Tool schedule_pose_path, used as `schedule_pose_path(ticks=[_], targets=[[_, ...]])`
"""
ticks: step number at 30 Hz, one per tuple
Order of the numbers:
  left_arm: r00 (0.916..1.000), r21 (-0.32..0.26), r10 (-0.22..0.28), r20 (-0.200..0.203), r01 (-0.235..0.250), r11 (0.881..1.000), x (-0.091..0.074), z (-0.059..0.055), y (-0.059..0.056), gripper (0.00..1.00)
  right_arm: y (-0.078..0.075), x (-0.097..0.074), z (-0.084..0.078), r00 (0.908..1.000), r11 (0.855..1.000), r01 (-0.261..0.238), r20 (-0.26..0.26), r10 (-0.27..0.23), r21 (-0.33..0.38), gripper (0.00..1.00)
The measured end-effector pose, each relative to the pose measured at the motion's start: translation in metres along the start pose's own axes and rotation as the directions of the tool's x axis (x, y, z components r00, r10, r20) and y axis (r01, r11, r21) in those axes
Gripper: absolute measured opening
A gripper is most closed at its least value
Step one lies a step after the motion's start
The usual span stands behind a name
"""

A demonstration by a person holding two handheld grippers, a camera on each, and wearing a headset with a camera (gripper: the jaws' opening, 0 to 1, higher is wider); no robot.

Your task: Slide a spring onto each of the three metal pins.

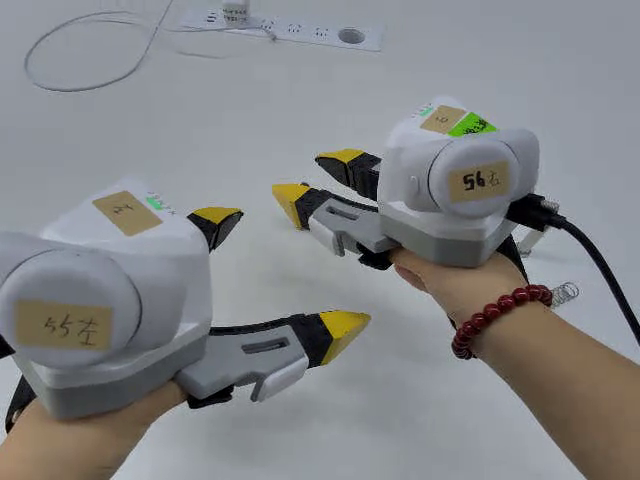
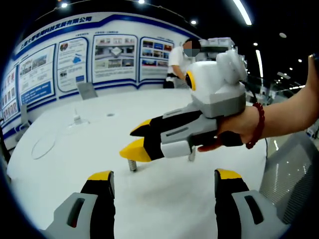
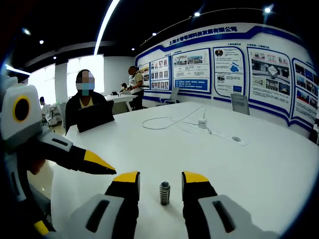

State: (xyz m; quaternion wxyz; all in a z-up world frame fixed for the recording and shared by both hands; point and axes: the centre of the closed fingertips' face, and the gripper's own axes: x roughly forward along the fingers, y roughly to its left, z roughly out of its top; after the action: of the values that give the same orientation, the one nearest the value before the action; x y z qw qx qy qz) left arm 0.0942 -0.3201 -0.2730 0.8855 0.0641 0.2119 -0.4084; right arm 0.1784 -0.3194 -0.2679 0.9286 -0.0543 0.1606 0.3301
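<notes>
- Straddling a pin (image 3: 164,193), the right gripper (image 3: 161,175) has its jaws apart and holds nothing; the pin stands upright between its tips and touches neither.
- That pin carries a spring (image 3: 164,189) wound round its shaft, with a dark cap showing above the coils.
- In the left gripper view a second pin (image 2: 192,155) stands just behind the right gripper, partly hidden by it. Whether it bears a spring cannot be told.
- A loose spring (image 1: 565,293) lies on the table (image 1: 300,100) just behind the right gripper, beside the beaded wrist.
- The left gripper (image 1: 287,268) hovers near the right gripper, on its left side, with jaws wide apart and empty.
- Judgement on the step: one pin looks fitted, and the right gripper sits either at release or at a check of the seated spring. At least one spring is not yet placed.
- Judgement on the next move: lift the right gripper straight up off the fitted pin without knocking it, turn back to the loose spring, and pinch it across its coils. The spring's bore must then be lined up over a bare pin before it is lowered.
</notes>
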Motion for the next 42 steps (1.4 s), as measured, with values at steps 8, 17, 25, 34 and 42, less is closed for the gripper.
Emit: schedule_pose_path(ticks=[8, 17, 25, 34, 42], targets=[[1.0, 0.012, -0.003, 0.001, 0.003, 1.0, 0.0, 0.003, -0.003, 0.83, -0.01, -0.017, 0.006, 0.9994, 0.998, 0.034, -0.008, -0.034, 0.048, 0.5], [0.9999, 0.028, -0.01, -0.002, 0.01, 1.0, 0.002, 0.006, -0.006, 0.81, -0.018, -0.036, 0.013, 0.9974, 0.996, 0.072, -0.004, -0.072, 0.052, 0.53], [0.9998, 0.058, -0.016, -0.013, 0.016, 0.998, 0.004, 0.007, -0.007, 0.78, -0.03, -0.056, 0.011, 0.9928, 0.99, 0.12, -0.01, -0.12, 0.08, 0.56], [0.9992, 0.076, -0.027, -0.028, 0.029, 0.997, 0.01, 0.008, -0.01, 0.74, -0.041, -0.084, 0.002, 0.986, 0.979, 0.167, -0.015, -0.166, 0.115, 0.57], [0.9985, 0.093, -0.04, -0.036, 0.043, 0.995, 0.013, 0.009, -0.013, 0.7, -0.049, -0.107, -0.01, 0.9828, 0.976, 0.185, -0.031, -0.182, 0.114, 0.58]])
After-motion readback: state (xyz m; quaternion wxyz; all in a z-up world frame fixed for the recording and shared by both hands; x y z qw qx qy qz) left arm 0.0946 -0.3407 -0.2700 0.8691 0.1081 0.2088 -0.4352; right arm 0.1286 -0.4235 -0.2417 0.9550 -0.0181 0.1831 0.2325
